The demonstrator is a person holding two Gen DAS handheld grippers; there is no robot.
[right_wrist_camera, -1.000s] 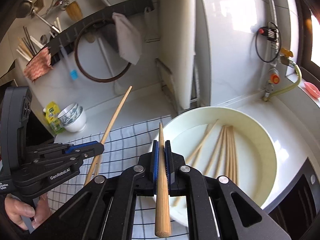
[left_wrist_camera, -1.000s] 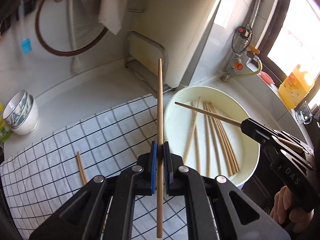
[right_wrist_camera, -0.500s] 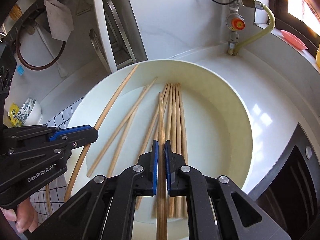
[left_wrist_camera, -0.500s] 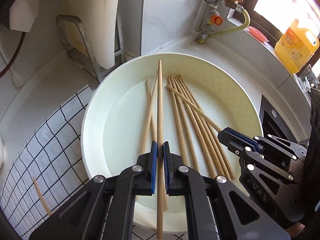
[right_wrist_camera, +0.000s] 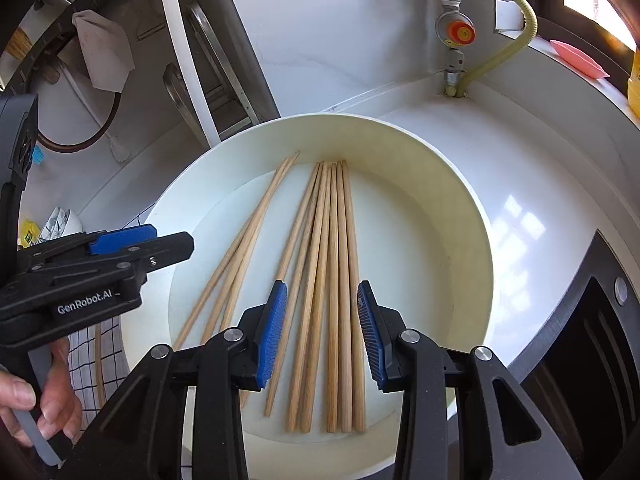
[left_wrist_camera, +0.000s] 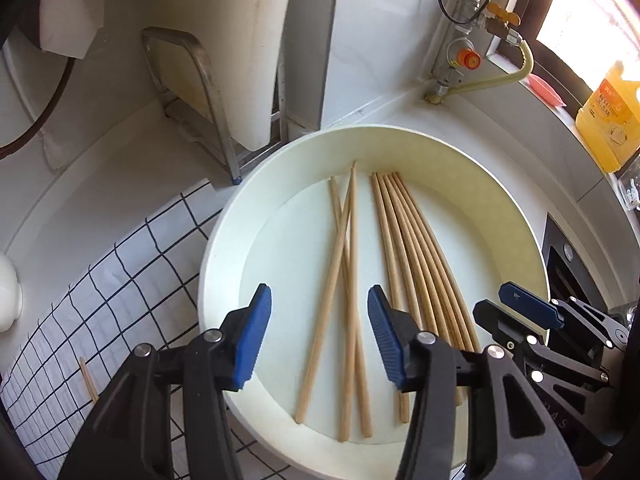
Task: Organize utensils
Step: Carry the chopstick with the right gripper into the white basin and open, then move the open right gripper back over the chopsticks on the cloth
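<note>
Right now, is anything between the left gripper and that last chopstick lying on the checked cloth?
Yes. The white basin's rim stands between the left gripper, open over the basin, and the chopstick on the checked cloth.

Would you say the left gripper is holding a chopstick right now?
No, the left gripper has its blue pads apart and clear of the chopsticks lying in the white basin.

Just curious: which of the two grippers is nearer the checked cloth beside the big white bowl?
Left. The left gripper hangs over the bowl's cloth-side edge; the right gripper hangs farther from the checked cloth.
</note>
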